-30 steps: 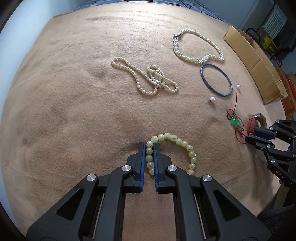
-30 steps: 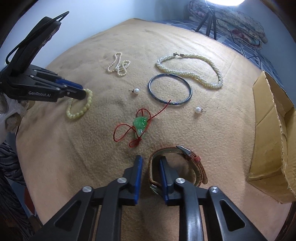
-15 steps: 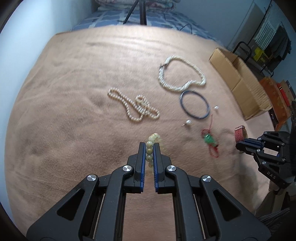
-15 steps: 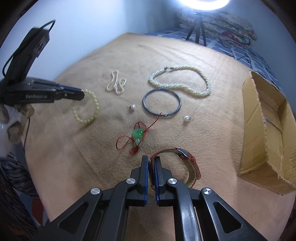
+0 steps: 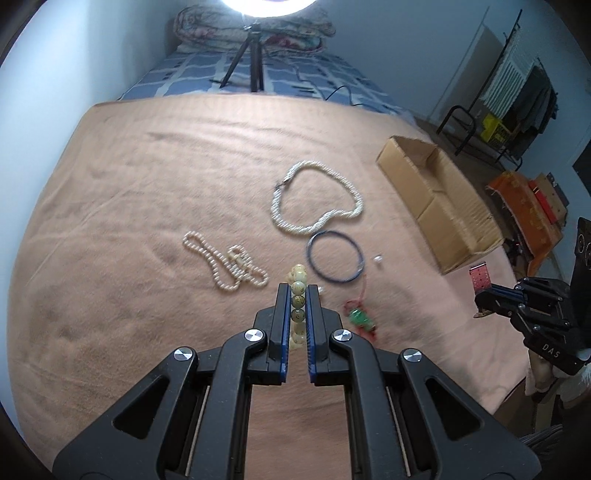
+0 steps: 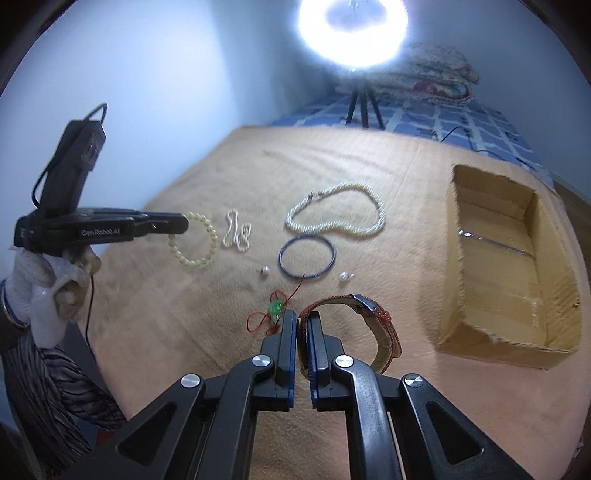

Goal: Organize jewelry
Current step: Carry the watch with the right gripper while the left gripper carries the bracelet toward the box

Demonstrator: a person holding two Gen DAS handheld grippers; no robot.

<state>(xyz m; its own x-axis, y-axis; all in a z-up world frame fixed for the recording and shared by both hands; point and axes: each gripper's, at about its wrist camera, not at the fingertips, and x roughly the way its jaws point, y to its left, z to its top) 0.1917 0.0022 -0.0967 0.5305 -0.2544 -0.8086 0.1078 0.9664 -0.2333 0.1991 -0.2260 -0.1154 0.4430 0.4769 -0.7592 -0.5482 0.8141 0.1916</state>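
Note:
My left gripper (image 5: 298, 291) is shut on a pale green bead bracelet (image 5: 297, 291) and holds it above the tan blanket; in the right wrist view that gripper (image 6: 181, 224) has the bracelet (image 6: 194, 240) hanging from its tips. My right gripper (image 6: 302, 318) is shut on the strap of a red wristwatch (image 6: 369, 317), lifted off the blanket; from the left wrist view this gripper (image 5: 480, 293) shows the red strap (image 5: 479, 277). On the blanket lie a twisted pearl necklace (image 6: 336, 214), a small pearl strand (image 6: 236, 232), a blue bangle (image 6: 307, 255), two pearl earrings (image 6: 264, 270) and a green pendant on red cord (image 6: 275, 308).
An open cardboard box (image 6: 509, 266) sits on the blanket at the right. A ring light on a tripod (image 6: 354, 33) stands at the far end by folded bedding. A gloved hand (image 6: 48, 280) holds the left gripper. A chair and clothes rack (image 5: 517, 92) stand beyond the bed.
Both grippers rose off the blanket, lifting the bead bracelet and the watch. The right gripper's jaws closed on the watch strap. Both views tilted up, showing the room.

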